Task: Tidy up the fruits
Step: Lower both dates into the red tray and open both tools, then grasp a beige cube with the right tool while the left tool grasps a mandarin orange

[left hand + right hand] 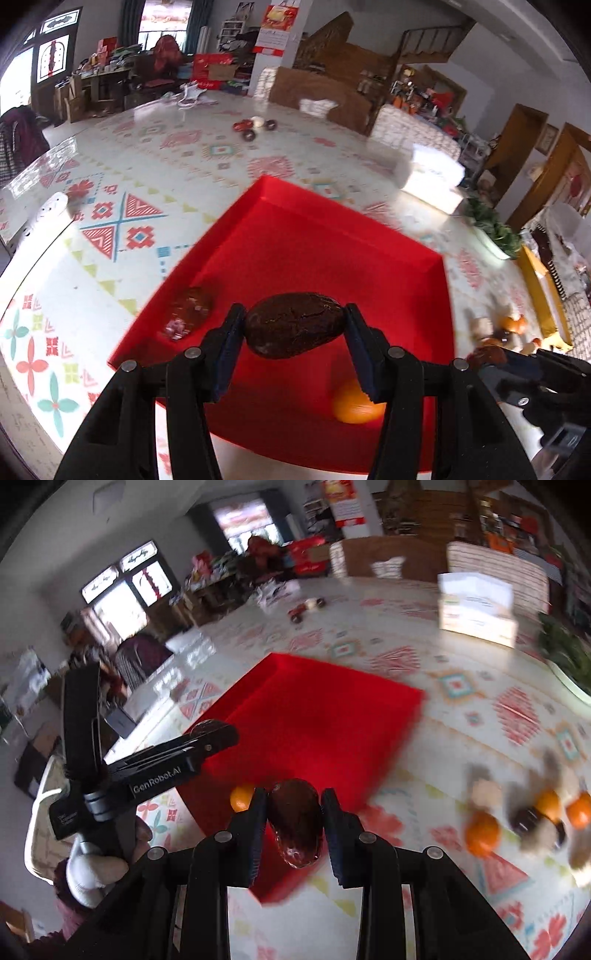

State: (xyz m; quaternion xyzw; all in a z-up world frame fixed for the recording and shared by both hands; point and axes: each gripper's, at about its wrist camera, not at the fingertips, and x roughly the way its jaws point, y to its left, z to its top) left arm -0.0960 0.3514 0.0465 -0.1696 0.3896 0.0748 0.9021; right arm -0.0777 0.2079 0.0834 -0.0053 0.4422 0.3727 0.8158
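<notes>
My left gripper point(295, 314) is shut on a dark brown oval fruit point(295, 326) and hangs over the red tray point(314, 236). Inside the tray lie another dark fruit point(190, 310) and an orange point(356, 404). My right gripper point(294, 795) is shut on a similar dark brown fruit point(295, 823) above the near edge of the red tray point(314, 716). In the right wrist view the left gripper point(213, 732) reaches in from the left with its dark fruit point(207, 724), and the orange point(242, 797) shows in the tray's corner.
Several loose fruits, oranges point(482, 830) and dark and pale ones, lie blurred on the patterned tablecloth right of the tray. A white tissue box point(476, 609), a toy car point(255, 127) and a potted plant point(495, 229) stand farther back. A gloved hand point(86, 875) holds the left gripper.
</notes>
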